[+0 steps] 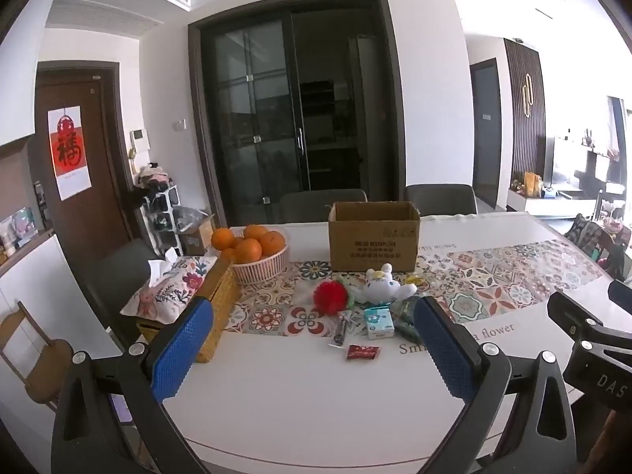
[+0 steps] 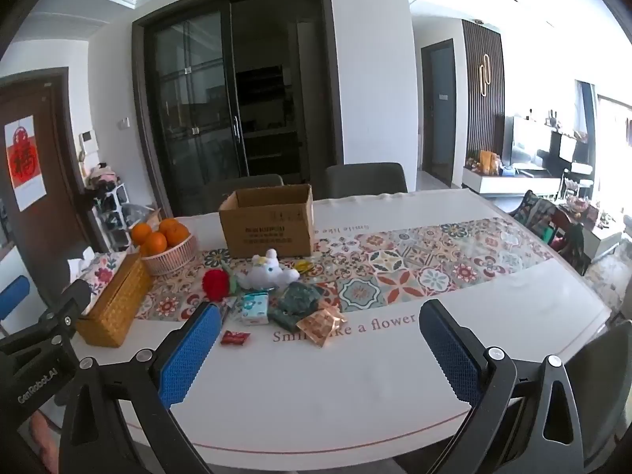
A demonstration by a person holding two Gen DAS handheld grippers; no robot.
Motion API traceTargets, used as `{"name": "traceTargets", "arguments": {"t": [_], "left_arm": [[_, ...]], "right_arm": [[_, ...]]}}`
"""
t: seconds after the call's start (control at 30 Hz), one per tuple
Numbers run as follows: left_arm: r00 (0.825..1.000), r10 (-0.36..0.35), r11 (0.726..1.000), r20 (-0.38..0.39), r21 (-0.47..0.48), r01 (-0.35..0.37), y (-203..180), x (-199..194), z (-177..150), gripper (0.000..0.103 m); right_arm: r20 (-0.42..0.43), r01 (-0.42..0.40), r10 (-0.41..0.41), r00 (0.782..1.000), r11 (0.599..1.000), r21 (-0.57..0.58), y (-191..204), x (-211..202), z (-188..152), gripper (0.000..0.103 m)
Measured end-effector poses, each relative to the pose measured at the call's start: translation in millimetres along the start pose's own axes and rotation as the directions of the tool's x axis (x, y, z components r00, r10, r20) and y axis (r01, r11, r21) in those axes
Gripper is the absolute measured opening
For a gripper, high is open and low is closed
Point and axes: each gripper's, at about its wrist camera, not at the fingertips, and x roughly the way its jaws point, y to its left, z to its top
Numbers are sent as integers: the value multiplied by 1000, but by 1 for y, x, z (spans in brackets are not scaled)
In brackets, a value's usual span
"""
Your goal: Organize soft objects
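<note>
A white plush toy [image 1: 385, 286] [image 2: 268, 272] lies on the patterned runner in front of an open cardboard box [image 1: 373, 237] [image 2: 268, 223]. A red fuzzy ball [image 1: 331, 296] [image 2: 216, 284] rests to its left. A small tissue pack [image 1: 378, 322] [image 2: 254, 307], a dark green cloth pouch [image 2: 298, 302] and a red sachet [image 1: 361, 352] [image 2: 236, 337] lie nearer me. My left gripper [image 1: 314, 349] stands open above the near table edge, nothing between its blue pads. My right gripper [image 2: 322, 351] is open too, to the right of the pile.
A basket of oranges [image 1: 256, 252] [image 2: 166, 245] and a woven tissue box [image 1: 193, 308] [image 2: 112, 304] stand at the left. Foil snack packets [image 2: 322, 322] lie by the pouch. Grey chairs [image 2: 365, 179] line the far side of the white table [image 1: 316, 395].
</note>
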Motion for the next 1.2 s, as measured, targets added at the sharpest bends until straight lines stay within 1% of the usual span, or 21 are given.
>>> {"name": "traceTargets", "arguments": {"t": [0.37,1.2], "left_arm": [[1000,-3,1000,0,-5,3,0,-1,-1,103],[1000,-15,1000,16,-4,15,3,-6,0,103]], "right_arm": [[17,3,-3,1000,1000,0,-2,-5,1,102],[20,-4,4,1000,1000,-2,-1,-8,5,102]]}}
